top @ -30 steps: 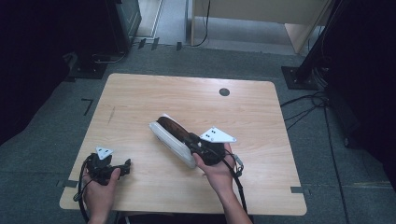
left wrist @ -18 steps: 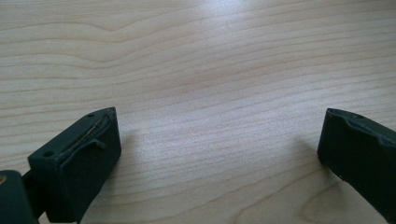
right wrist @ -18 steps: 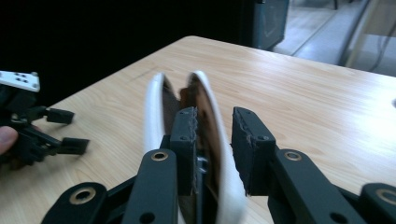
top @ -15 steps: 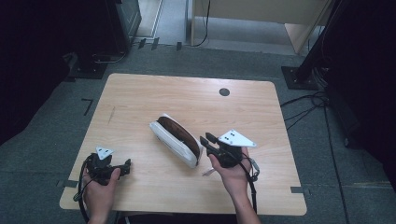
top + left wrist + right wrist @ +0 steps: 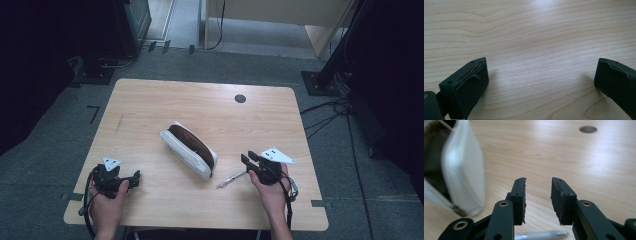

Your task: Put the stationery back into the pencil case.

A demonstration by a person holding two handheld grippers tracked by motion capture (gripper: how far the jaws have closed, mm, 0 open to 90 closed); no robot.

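The table [image 5: 150,105] is a light wood-grain top with rounded corners and a dark round grommet [image 5: 240,98] near its far edge. It stands on grey carpet tiles in a dim room; black stands and trailing cables [image 5: 325,117] sit beyond its far right corner, and pale panelling runs along the back.

A white pencil case [image 5: 187,146] with a brown open interior lies diagonally at mid-table. A pen [image 5: 231,179] lies flat just beside its near end, between the case and my right claw [image 5: 248,158].

Right claw: jaws partly apart and just been opening, nothing between them. In the right gripper view the pen sits below and behind the jaw tips, so it is released, not gripped. Left claw [image 5: 135,175]: jaws wide apart over bare wood near the front left corner, holding nothing.

Hazards, as I judge them:

1. Pen roll. The barrel is round and the top is smooth. A nudge from my right claw or its cable would send it along the table, possibly toward the near edge.
2. Case displacement. The case is soft and unsecured. If I push the pen into its mouth with one claw, the case may slide or fold shut rather than accept it.
3. Poor regrasp. A low, thin pen gives little height; jaws lowered off-centre would scrape the wood and flick it aside.
4. Idle left claw. It is well apart from the case and cannot brace it from there.
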